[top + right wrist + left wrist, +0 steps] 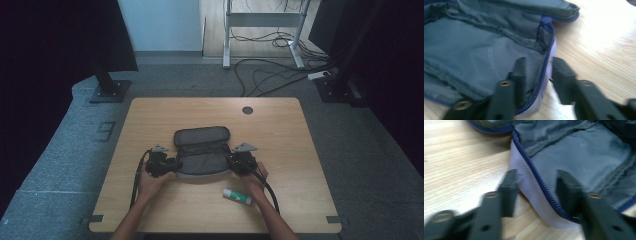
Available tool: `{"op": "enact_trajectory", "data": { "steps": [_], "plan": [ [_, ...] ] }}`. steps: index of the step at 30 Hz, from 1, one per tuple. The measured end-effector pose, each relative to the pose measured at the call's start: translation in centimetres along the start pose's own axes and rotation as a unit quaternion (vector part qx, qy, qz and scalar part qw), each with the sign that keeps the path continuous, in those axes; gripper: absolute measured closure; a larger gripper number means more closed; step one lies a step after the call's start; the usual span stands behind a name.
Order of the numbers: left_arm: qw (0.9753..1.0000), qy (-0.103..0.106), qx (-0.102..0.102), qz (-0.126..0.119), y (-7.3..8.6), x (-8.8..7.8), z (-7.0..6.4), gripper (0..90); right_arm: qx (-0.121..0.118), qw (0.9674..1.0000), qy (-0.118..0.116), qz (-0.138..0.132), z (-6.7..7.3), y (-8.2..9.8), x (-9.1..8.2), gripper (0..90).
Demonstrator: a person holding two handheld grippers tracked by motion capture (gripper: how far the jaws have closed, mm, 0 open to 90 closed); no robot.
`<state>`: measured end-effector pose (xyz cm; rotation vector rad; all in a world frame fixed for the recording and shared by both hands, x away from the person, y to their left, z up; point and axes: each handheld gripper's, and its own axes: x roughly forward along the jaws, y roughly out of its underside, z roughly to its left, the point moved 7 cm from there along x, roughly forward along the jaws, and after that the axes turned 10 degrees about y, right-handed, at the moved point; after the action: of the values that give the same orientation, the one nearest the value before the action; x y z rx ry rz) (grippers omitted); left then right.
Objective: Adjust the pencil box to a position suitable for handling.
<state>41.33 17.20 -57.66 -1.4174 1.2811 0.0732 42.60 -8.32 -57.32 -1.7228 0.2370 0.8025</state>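
Observation:
A grey zip pouch (202, 156) lies unzipped in the middle of the table, its lid folded back away from me. Its lining is grey, its outer wall lilac, its zipper blue. My left gripper (172, 165) is at the pouch's left end. In the left gripper view the gripper (536, 180) is open, with the zipper (534, 171) and lilac rim running between the jaws, which stand apart from it. My right gripper (234, 162) is at the right end. There the gripper (539, 64) is open too and straddles the zipper rim (547, 62), with the lining (474, 55) on its left.
A white glue stick with a green cap (237, 195) lies on the wooden table (280, 135) near the front, just right of my right hand. A round cable hole (247, 110) sits at the back. Cables and stand feet cover the floor beyond the table.

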Motion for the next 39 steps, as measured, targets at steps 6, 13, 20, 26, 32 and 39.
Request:
{"op": "enact_trajectory", "data": {
  "steps": [6, 13, 20, 26, 32, 39],
  "plan": [
    [0.9999, -0.011, 0.011, -0.007, -0.2, -0.2, -0.1, 30.6, 0.027, 0.9989, -0.018, -0.035, -0.2, -0.8, -0.7, 48.9],
    [0.9996, -0.006, 0.005, -0.027, -0.6, -1.3, -0.7, 31.3, 0.033, 0.9977, -0.035, -0.048, -0.2, -1.2, -1.7, 46.5],
    [0.9992, 0.006, 0.002, -0.038, -0.4, -2.8, -1.2, 31.6, 0.021, 0.9969, -0.045, -0.061, -0.4, -0.8, -3.2, 45.5],
    [0.9987, 0.006, 0.015, -0.048, 0.4, -3.7, -1.4, 32.5, 0.018, 0.9967, -0.047, -0.064, -1.0, 0.8, -4.5, 45.5],
    [0.9979, 0.006, 0.012, -0.063, 1.5, -5.0, -1.3, 32.7, 0.009, 0.9966, -0.048, -0.066, -1.8, 1.7, -5.8, 45.5],
    [0.9969, 0.002, -0.002, -0.079, 3.2, -6.7, -0.9, 33.4, -0.003, 0.9966, -0.054, -0.062, -1.8, 2.4, -6.9, 45.0]
  ]
}}
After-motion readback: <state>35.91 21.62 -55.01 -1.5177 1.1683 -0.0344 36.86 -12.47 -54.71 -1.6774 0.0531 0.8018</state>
